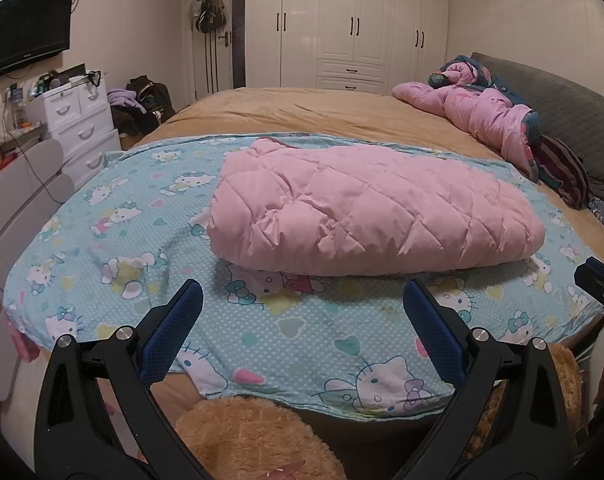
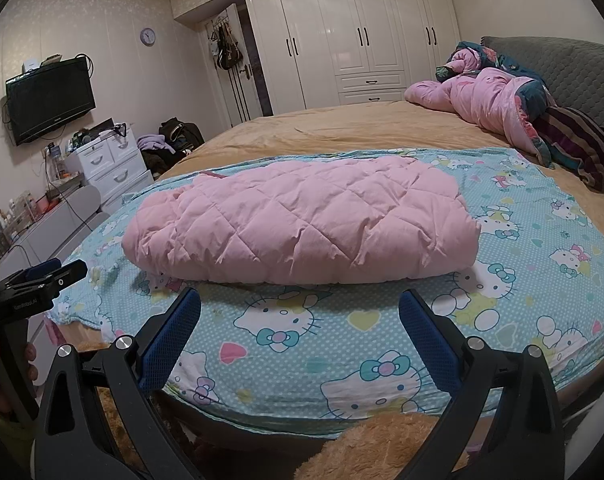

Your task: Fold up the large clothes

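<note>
A pink quilted jacket (image 1: 366, 212) lies folded into a thick bundle on a light-blue cartoon-cat sheet (image 1: 302, 336) spread over the bed. It also shows in the right wrist view (image 2: 302, 224) on the same sheet (image 2: 342, 344). My left gripper (image 1: 302, 300) is open and empty, held above the sheet in front of the bundle's near edge. My right gripper (image 2: 299, 308) is open and empty, also just short of the bundle's near edge. The right gripper's tip shows at the right edge of the left wrist view (image 1: 600, 280); the left gripper shows at the left of the right wrist view (image 2: 37, 284).
A crumpled pink and dark floral quilt (image 1: 490, 112) lies by the grey headboard (image 1: 574, 112). A fluffy tan plush thing (image 1: 253, 440) sits below the bed's near edge. A white drawer unit (image 1: 81, 128), a wall TV (image 1: 25, 32) and white wardrobes (image 1: 350, 24) stand around.
</note>
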Available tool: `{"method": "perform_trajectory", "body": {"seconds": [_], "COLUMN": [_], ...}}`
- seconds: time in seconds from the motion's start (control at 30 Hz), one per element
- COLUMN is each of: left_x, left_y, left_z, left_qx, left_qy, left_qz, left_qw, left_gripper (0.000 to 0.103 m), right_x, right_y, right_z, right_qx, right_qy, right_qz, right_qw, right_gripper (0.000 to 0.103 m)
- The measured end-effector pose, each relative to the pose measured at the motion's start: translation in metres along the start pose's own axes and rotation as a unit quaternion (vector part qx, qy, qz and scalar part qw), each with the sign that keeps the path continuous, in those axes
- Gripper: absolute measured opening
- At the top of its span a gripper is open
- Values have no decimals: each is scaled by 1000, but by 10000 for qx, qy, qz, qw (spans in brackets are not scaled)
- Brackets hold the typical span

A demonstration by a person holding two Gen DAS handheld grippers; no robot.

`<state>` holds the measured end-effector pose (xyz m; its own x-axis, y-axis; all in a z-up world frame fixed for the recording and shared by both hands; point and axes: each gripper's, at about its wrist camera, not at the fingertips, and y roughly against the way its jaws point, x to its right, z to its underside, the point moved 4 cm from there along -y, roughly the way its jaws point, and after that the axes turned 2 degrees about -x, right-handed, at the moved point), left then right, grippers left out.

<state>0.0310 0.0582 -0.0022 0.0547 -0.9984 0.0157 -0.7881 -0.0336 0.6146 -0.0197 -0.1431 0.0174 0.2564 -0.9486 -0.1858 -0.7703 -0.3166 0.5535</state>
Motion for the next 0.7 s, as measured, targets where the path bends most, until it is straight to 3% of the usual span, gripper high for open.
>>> {"method": "perform_trajectory", "body": {"seconds": [0.7], "left_x": [0], "left_y": [1], "left_z": [0], "left_qx": [25], "left_qy": [-13], "left_qz": [-25], "left_qw": [10000], "left_gripper": [94], "right_x": [-1], "right_y": [4], "right_z": [-1], "right_qx": [14], "right_qy": [7], "right_qz": [21], "right_qw": [10000], "right_gripper": [99]}}
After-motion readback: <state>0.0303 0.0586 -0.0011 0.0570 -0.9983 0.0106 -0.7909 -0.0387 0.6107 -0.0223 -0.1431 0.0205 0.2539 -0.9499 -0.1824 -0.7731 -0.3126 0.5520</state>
